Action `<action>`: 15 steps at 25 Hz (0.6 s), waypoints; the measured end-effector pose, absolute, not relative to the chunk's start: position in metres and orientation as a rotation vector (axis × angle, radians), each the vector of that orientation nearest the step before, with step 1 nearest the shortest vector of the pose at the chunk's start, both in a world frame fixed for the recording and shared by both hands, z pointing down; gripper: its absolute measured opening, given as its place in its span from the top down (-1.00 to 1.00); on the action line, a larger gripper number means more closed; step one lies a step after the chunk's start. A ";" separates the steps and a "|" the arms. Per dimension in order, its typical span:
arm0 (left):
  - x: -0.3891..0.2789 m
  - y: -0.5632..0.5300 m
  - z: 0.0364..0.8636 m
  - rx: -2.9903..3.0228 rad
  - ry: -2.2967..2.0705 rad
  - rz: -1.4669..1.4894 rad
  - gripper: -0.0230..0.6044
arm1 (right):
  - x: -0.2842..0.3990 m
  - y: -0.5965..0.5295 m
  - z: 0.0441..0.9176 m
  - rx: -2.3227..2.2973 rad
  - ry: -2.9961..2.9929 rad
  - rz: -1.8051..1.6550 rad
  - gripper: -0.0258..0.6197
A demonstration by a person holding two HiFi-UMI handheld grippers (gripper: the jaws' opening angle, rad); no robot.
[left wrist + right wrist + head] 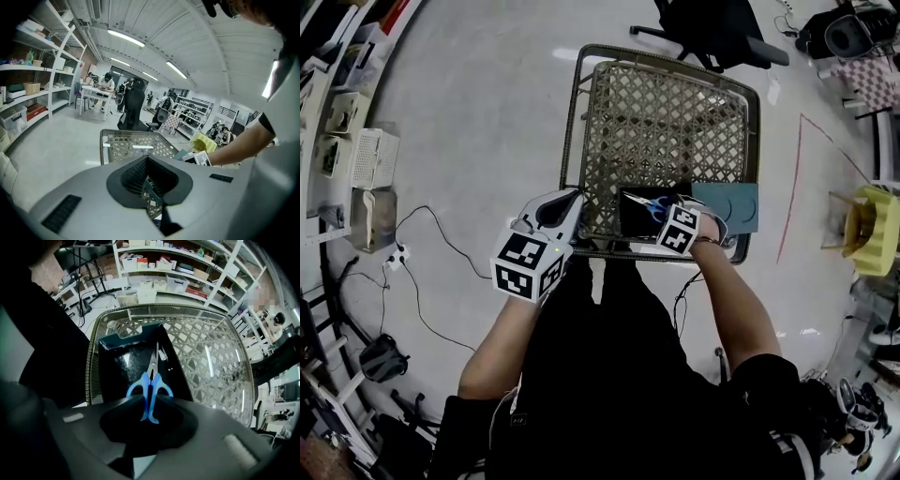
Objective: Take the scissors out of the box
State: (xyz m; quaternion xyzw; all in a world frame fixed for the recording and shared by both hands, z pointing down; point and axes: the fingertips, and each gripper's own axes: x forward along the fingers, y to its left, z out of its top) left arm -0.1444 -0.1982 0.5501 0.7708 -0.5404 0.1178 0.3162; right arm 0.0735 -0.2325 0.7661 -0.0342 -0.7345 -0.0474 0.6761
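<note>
no legible words, brands or numbers, only square marker patterns on left cube, right cube

In the head view, the right gripper covers the handles of the scissors and the near end of the box. In the left gripper view, the forearm blocks the box. The left gripper covers the near edge of the counter. The people at the far desk are too small to make out.

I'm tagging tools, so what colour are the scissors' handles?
Blue, on the scissors; it shows best in the right gripper view.
</note>
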 end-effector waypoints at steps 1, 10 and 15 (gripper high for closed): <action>-0.145 -0.199 0.548 2.037 -1.420 0.308 0.91 | 0.075 -0.233 0.762 -0.060 -1.658 -0.097 0.64; -0.140 -0.206 0.521 2.132 -1.396 0.287 0.91 | 0.091 -0.233 0.726 0.071 -1.691 -0.043 0.64; -0.137 -0.210 0.503 2.194 -1.384 0.274 0.91 | 0.095 -0.238 0.700 0.175 -1.734 -0.041 0.64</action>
